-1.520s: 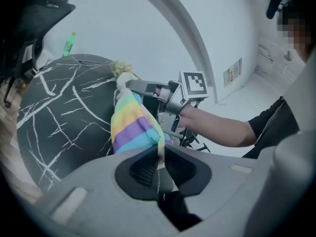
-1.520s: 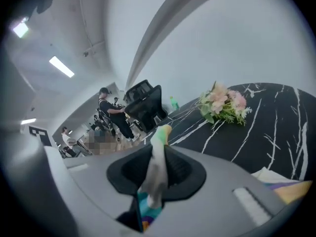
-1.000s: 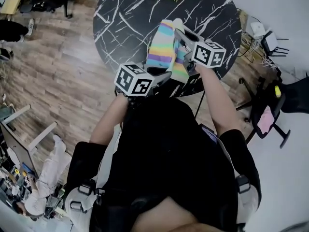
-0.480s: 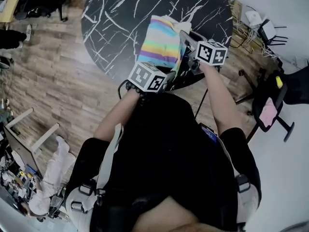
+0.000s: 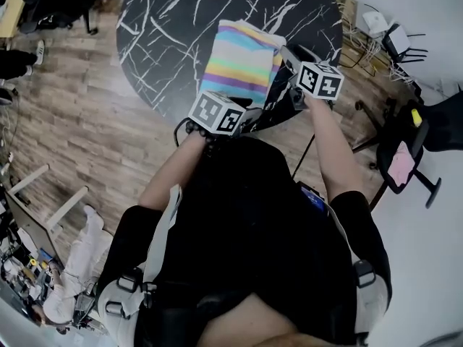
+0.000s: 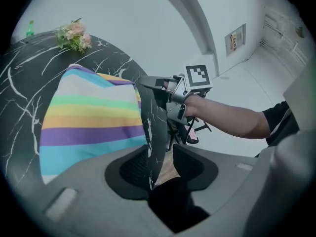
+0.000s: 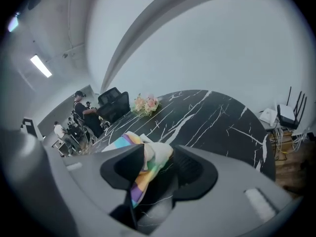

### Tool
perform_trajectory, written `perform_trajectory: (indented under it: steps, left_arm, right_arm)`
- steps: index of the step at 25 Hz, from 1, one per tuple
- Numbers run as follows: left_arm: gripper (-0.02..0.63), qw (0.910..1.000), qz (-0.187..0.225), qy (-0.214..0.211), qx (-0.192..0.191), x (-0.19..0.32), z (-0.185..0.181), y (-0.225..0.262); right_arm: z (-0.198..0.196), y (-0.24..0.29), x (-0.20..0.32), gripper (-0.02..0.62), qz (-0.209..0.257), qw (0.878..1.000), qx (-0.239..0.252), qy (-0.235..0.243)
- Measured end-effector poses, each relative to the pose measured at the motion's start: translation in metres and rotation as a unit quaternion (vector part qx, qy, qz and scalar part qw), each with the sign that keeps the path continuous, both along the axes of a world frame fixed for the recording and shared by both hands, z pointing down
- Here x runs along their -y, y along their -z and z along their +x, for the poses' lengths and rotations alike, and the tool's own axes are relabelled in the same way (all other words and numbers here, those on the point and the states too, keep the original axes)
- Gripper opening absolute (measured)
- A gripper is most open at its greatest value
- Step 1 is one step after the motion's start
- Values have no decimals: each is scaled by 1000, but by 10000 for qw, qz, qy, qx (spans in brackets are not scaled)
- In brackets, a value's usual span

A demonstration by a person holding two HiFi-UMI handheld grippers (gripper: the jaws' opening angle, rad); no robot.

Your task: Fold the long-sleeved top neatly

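Counting first: one long-sleeved top, one counter, two grippers with two fingers each, one bunch of flowers.

Top: soft cloth, folded into a rough rectangle. It has cross stripes in pastel white, green, yellow, orange, purple and blue. It lies flat on the counter on the side nearest the person, with its near end reaching the counter's rim between the two grippers.

Counter: round, thin-edged slab. The surface is smooth and black with irregular white veins, stone-like.

Left gripper: grey moulded body with dark fingers and ribbed inner pads. The fingers have just been opening and now stand spread, pinching nothing. Only the counter's rim shows in the gap. In the left gripper view, the top's near end lies just left of them. Whether cloth touches the finger cannot be told.

Right gripper: same build. Its fingers have also just been opening and stand spread. One bunched corner of the top sits between them. The cloth leans on the finger at the left in the right gripper view and stays clear of the other, so it is loose and not pinched.

Flowers: pink and cream blooms with green leaves, at the counter's far rim, well apart from the top.

Floor: grey-brown wood planks.
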State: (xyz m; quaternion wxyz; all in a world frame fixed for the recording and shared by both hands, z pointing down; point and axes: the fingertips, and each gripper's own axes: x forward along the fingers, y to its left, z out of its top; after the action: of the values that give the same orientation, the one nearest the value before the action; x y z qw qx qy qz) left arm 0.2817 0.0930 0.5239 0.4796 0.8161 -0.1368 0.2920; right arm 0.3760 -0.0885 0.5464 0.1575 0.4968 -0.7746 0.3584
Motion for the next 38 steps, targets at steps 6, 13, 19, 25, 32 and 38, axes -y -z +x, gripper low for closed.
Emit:
perform_trajectory:
  steps: [6,13,19,25,32,38]
  left_arm:
    - [164,9995,207,207,155,10,-14,3]
    - [159,9948,574,723,431,17,-46,5]
    - [150,9796,1384,1372,493,40,-94,25]
    - [78,9602,2049,1893,130,62,-136,60]
    - [9,9415,2826,1835,-107,77,-172,105]
    - [8,9175,3514,1833,-326,89,-208,148]
  right_arm:
    - [-20,20,1,186,366,9987,-138,330]
    - [-54,27,-2,133,705,9925,-332,941]
    - [-67,38,-18,109,860,9923,-100,884]
    - [-56,79,-49,99,1255,9911,193,402]
    - [-55,129,-83,59,1769,9833,296,-299]
    - [-55,160,-111,23,2178,9712,199,-944]
